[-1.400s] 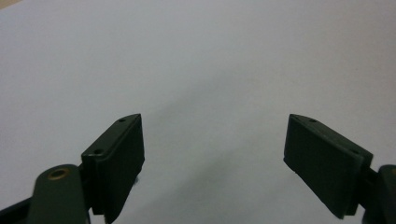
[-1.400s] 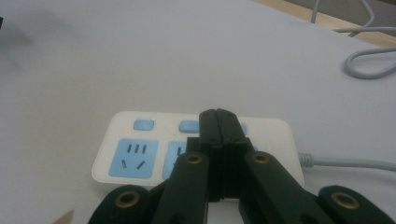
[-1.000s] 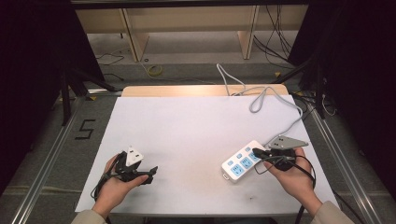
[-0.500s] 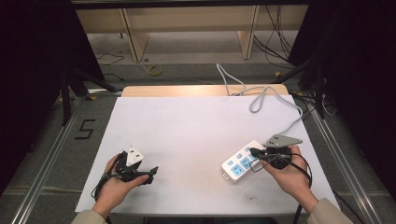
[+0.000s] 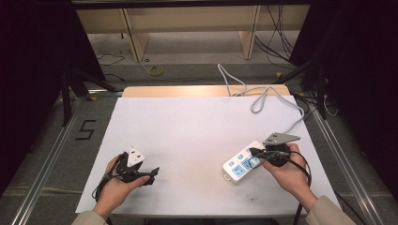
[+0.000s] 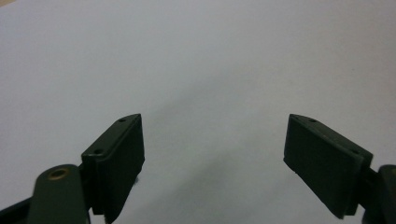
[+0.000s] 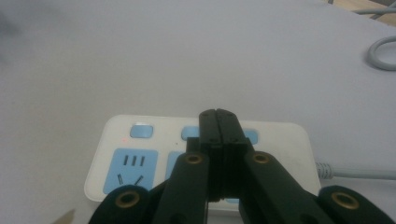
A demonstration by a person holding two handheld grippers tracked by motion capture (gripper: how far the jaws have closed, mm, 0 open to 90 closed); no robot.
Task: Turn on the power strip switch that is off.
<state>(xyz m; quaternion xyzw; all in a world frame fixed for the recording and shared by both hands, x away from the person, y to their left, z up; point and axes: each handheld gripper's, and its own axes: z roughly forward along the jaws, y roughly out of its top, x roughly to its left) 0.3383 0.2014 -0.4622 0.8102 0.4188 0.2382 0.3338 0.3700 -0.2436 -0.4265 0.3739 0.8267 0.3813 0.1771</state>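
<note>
The white plastic power strip with blue sockets (image 5: 244, 161) is laid slantwise near the table's right front – directly under the right gripper (image 7: 218, 122), jaws pressed together, empty. The left gripper (image 6: 212, 154) is held well apart, jaws spread, empty.

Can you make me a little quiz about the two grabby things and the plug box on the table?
1. True or false: the right gripper has its jaws pressed shut over the white power strip with blue sockets.
2. Are the left gripper jaws A) wide open or B) shut?
3. What colour is the power strip's cable that runs across the white table?

Key: 1 true; 2 A; 3 grey.
</note>
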